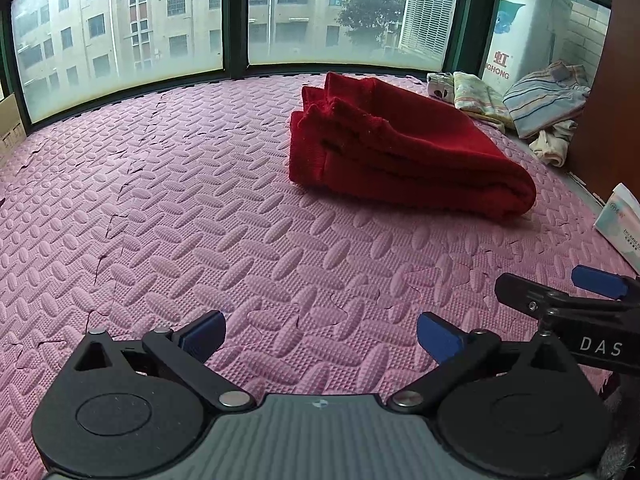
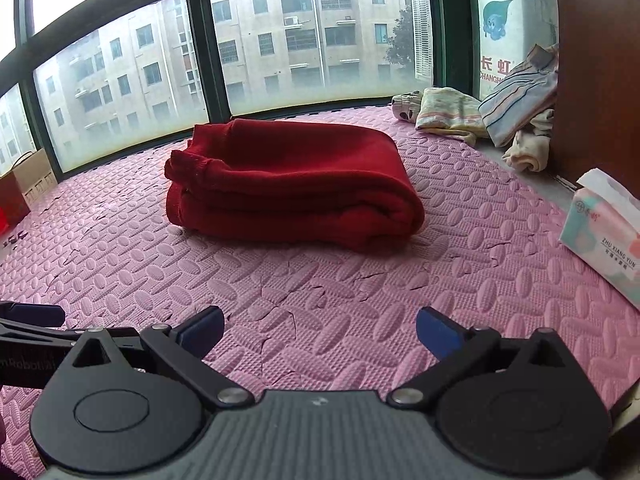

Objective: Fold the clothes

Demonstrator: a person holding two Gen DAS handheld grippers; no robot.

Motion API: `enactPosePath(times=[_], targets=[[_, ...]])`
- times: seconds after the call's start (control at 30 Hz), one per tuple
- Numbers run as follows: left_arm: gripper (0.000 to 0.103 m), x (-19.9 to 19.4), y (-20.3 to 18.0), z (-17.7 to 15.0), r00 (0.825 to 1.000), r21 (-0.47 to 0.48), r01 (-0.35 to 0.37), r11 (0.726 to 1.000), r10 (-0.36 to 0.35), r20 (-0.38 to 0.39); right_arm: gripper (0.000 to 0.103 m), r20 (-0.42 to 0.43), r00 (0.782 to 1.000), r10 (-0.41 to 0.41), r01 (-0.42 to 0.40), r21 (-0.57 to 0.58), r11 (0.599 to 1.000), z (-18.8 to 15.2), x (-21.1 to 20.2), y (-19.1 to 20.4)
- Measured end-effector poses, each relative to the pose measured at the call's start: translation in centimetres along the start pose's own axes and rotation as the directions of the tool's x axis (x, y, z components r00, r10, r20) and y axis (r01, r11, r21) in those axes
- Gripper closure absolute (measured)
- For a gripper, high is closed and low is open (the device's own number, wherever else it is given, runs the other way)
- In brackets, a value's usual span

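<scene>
The left hand-held gripper is hovering low over the pink foam mat with its 2 blue-padded fingers spread wide and holding nothing, and the right hand-held gripper is doing the same just beside it, also wide and empty. Both are sitting well short of the red garment, which suggests they are pulling clear of a finished piece rather than reaching in.

The red garment is lying on the mat in front of both grippers, between them and the window, already doubled into a thick bundle of several layers with its rounded fold facing right and its loose edges stacked to the left. That compact shape is looking like a completed fold.

Beyond the red garment, toward the right corner by the window, a striped shirt and a pale floral cloth are lying in a loose heap, probably waiting their turn. Right of the red garment, a tissue pack is resting at the mat's edge
</scene>
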State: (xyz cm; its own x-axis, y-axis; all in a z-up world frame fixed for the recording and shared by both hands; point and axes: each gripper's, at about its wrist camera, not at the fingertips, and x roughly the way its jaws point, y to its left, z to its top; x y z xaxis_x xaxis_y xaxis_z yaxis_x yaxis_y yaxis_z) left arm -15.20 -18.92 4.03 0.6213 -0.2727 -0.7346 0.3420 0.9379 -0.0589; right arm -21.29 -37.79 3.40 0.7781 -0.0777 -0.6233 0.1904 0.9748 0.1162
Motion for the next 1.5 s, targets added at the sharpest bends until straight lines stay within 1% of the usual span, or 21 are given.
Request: enactPosePath(times=[0.67,1.5], targets=[[0.0,-1.8,-0.3,-0.6,0.999,0.004,-0.003,1.0,0.003,0.033,0.0,0.022,1.0,-0.015,0.015,-0.011,1.0,-0.3,-1.8,0.4],[0.0,-4.4,-0.2,-1.1,0.997,-0.009,-0.022,1.0,0.023,0.08,0.0,0.071,0.997,-0.008,0.01,-0.028,1.0,-0.2,-4.2,1.1]])
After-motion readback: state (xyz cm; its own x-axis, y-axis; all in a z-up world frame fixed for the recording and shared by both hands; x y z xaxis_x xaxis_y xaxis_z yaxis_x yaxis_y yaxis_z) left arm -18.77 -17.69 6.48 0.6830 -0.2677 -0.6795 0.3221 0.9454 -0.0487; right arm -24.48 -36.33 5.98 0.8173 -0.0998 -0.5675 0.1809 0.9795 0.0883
